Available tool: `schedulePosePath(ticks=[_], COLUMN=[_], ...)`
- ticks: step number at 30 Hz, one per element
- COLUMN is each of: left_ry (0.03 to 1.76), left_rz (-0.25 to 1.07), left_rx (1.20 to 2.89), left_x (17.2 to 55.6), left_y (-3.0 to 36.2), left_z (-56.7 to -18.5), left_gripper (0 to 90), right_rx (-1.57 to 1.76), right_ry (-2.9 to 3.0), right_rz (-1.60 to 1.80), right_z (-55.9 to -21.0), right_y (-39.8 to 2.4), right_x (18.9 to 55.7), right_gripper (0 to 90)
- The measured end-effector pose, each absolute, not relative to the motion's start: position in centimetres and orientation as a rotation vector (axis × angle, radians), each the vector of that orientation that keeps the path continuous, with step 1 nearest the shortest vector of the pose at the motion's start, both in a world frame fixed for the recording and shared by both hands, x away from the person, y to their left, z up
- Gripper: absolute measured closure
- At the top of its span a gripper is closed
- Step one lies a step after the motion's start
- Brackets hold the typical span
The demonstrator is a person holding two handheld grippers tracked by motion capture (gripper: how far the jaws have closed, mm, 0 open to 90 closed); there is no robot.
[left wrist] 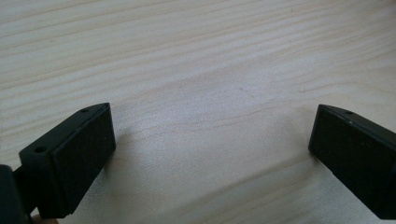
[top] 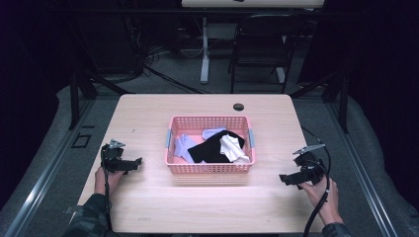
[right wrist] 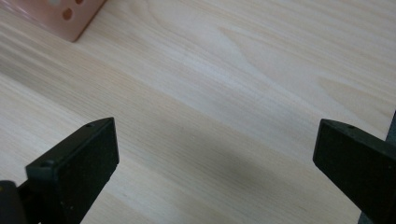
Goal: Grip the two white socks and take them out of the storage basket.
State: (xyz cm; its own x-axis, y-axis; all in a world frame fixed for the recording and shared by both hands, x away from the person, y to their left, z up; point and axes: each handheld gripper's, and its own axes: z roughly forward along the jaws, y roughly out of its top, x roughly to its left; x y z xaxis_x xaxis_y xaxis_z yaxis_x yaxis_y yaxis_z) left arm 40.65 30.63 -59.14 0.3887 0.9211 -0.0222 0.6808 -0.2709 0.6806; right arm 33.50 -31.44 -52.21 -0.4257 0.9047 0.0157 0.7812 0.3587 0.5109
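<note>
Basket: one pink basket (top: 211, 169) at the centre of the high view, on the counter (top: 148, 202), between the two grippers.
Clothes: one black piece (top: 210, 148), one white (top: 232, 148), two pale lilac-blue (top: 184, 146) in the basket.
Left gripper (top: 136, 162): lower left of the frame, jaws wide open, nothing between them.
Right gripper (top: 284, 178): lower right, jaws wide open, holding nothing.
Right gripper view: a basket corner (right wrist: 70, 18) upper left.
Left gripper view: bare wood grain (left wrist: 210, 93) between its jaws.

Both grippers, the left gripper (top: 132, 163) and right gripper (top: 287, 179), are black with blocky jaws, grey three-cornered top plates and trailing black cables; the lower-left sleeve (top: 89, 217) looks camouflage-patterned, perhaps.
</note>
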Motion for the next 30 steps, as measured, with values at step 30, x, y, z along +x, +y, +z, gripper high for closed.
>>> schedulePosePath(ticks=[30], left_ry=[1.365], left_rz=[0.511], left_rx=[2.050], left_x=[40.6], left_y=[30.7], left_z=[-59.1], left_gripper=[0.3], right_rx=[1.236], right_ry=[2.479], right_rz=[0.718], right_z=[-43.9], right_y=[-22.3], right_x=[37.7], right_gripper=[0.1])
